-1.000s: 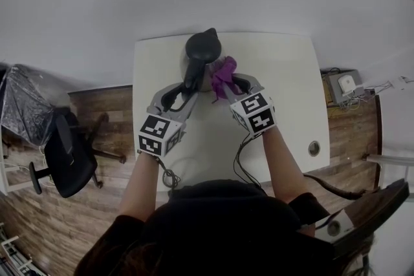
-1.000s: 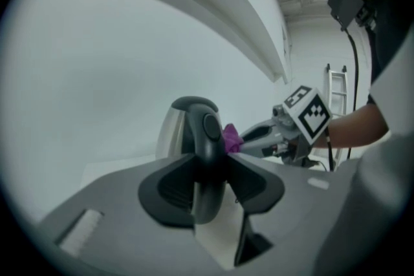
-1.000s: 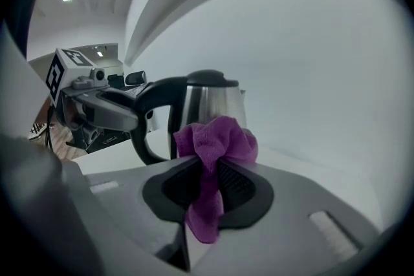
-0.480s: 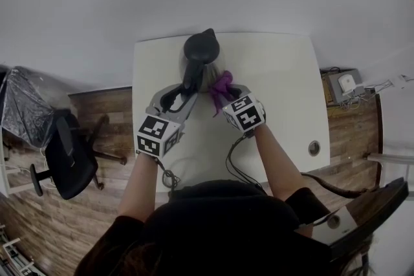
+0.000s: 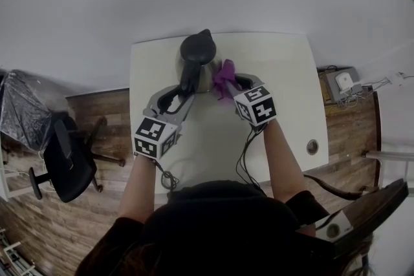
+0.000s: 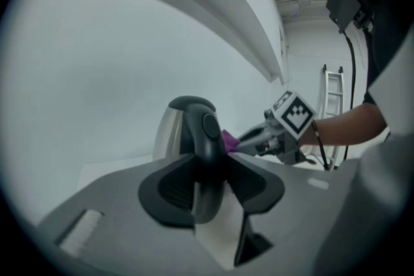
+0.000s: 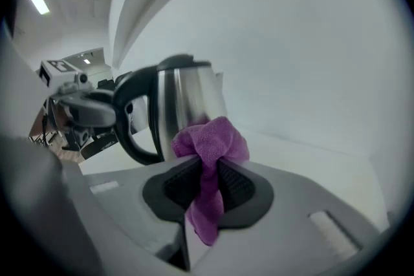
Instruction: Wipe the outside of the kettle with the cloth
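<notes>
Steel kettle (image 5: 197, 52) stands upright toward the far side of the white table (image 5: 284, 94). The left tongs (image 6: 210, 187) are clamped on the kettle's black handle (image 6: 206, 139), which fills the gap between the pads. The right tongs (image 7: 206, 185) pinch a purple cloth (image 7: 210, 142); its bunched end sticks out past the tips and a tail hangs below. The bunched end lies at the kettle's steel side, opposite the handle (actual contact not certain). An office chair (image 5: 68, 158) stands on the wood floor (image 5: 110, 132) to the left.

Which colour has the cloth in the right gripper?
Purple cloth; clearest in the right gripper view.
</notes>
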Action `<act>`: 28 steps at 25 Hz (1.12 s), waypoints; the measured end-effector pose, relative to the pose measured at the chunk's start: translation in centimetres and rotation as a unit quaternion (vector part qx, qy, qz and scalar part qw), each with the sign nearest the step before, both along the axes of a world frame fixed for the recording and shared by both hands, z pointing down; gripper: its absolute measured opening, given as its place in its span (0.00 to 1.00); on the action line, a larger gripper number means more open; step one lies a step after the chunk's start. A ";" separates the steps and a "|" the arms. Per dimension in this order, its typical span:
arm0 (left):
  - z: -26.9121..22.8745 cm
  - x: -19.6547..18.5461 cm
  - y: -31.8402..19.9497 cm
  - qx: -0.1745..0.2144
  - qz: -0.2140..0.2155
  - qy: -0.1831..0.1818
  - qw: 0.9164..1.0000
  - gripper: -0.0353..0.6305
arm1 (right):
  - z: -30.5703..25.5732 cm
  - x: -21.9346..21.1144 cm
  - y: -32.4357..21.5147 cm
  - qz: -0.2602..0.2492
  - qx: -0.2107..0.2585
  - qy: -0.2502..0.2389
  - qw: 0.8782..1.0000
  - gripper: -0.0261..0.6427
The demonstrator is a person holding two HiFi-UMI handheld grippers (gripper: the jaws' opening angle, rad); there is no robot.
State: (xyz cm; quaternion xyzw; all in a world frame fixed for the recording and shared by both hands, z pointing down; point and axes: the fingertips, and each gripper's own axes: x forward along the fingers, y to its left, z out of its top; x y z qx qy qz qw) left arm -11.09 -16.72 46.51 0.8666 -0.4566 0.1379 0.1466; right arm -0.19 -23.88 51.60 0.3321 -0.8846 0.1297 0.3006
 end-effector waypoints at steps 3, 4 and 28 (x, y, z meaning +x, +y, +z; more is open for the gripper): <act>0.2 -0.1 0.1 0.000 0.002 0.001 1.000 0.30 | -5.6 -0.1 -1.4 -0.027 0.058 -0.031 0.997 0.14; 0.2 -0.1 0.2 0.000 0.003 0.001 1.000 0.30 | -7.3 -0.3 -1.7 -0.042 0.077 -0.039 0.995 0.14; 0.0 0.1 0.5 0.002 0.015 -0.002 1.000 0.30 | 1.0 -1.0 -1.7 -0.107 -0.032 -0.044 0.993 0.14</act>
